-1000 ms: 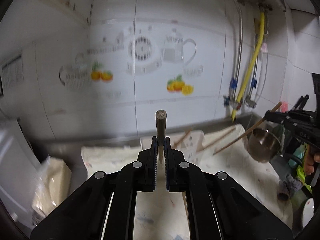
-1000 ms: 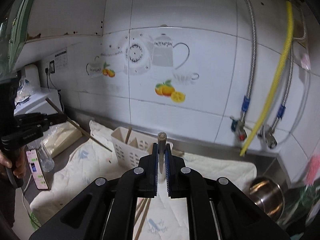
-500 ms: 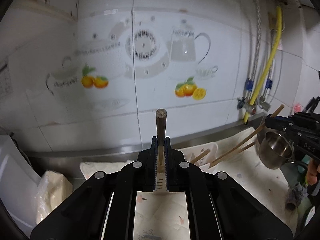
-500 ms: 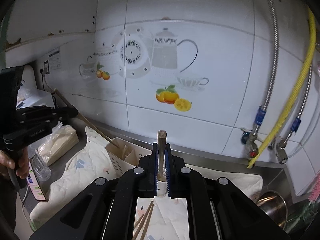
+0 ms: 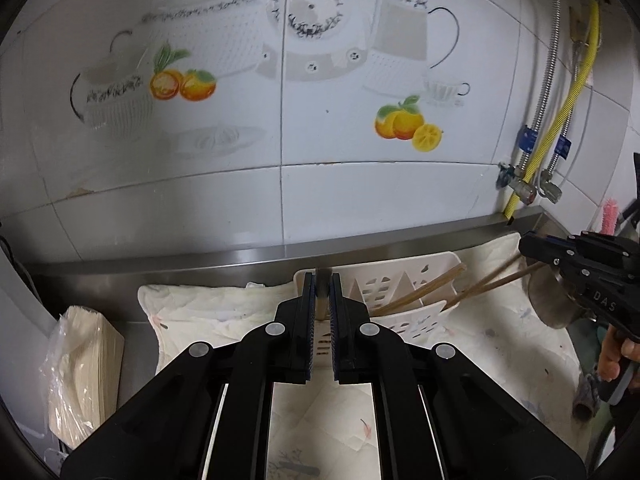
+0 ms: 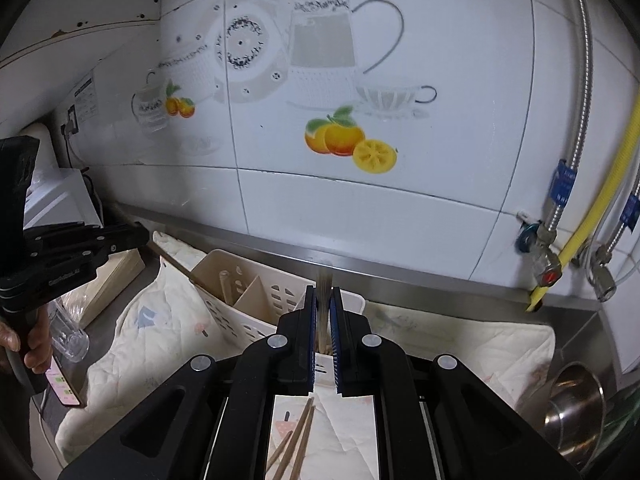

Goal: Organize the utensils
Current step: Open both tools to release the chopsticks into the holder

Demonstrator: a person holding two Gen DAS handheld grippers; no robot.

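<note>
- Left claw (image 5: 320, 300): pressed together on a single chopstick (image 5: 322, 280), which points forward over the left end of the white utensil basket (image 5: 404, 316).
- Right claw (image 6: 323, 312): pinching a second chopstick (image 6: 324, 280), whose far tip appears to reach down into the basket's (image 6: 256, 316) right part; the tip itself is hidden behind the fingers.
- Basket: perforated white plastic with dividers, lying on a pale cloth (image 6: 460, 340) spread on the steel counter (image 5: 208, 276), close to the tiled wall. At least one chopstick already rests in its left compartment (image 6: 225, 286).
- Loose chopsticks (image 6: 296, 440): several lie on the cloth below the right claw, not yet sorted.
- Step in hand (judged): both held chopsticks are being delivered into the basket.
- Next move (judged): lower each stick's tip past the rim into one compartment, part the fingers to release, then collect the loose ones.
</note>
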